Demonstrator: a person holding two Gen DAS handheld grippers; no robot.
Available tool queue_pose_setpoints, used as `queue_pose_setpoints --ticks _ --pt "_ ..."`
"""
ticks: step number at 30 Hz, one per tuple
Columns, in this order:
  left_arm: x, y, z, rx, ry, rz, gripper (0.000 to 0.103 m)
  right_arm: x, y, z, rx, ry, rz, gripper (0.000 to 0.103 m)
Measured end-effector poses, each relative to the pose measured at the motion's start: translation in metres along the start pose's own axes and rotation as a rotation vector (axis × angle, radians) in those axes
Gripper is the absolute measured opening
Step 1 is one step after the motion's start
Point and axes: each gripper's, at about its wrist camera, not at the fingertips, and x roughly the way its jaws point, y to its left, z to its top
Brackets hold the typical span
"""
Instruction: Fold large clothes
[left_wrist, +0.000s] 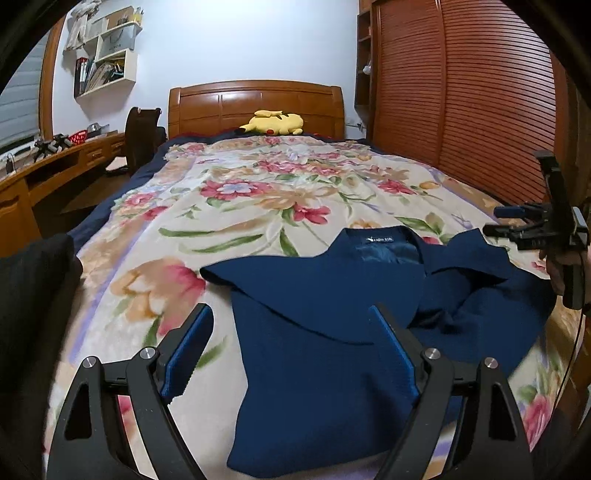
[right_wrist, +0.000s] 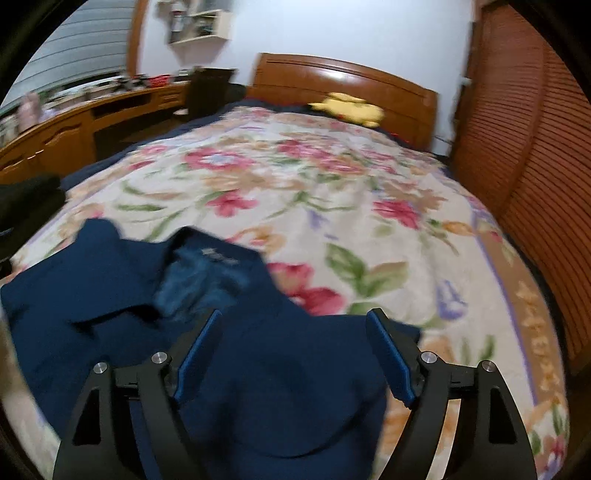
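Navy garment is lying rumpled on the floral blanket; both the left gripper and right gripper are hovering spread wide (empty), risking bunching if pinching several layers.

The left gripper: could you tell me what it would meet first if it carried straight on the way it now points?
Most likely the navy garment. The open left gripper points along the floral blanket with that cloth directly between its fingers; depth is unclear, but nothing else lies nearer.
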Motion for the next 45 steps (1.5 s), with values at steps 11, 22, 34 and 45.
queue_pose_setpoints --ticks 11,22,34,45 --pt "0.002 -0.001 -0.007 0.041 0.009 -0.008 0.086 0.013 0.016 -0.034 -0.173 0.223 0.028 0.07" --pt "0.001 -0.003 -0.003 0.033 -0.014 -0.011 0.086 0.041 0.01 0.019 -0.213 0.182 -0.127 0.004" --pt "0.002 0.006 -0.005 0.036 -0.018 0.042 0.086 0.08 0.051 0.084 -0.093 0.003 -0.075 0.072" --pt "-0.003 0.015 -0.003 0.018 -0.031 0.045 0.086 0.041 0.069 0.046 -0.176 0.009 0.108 0.074"
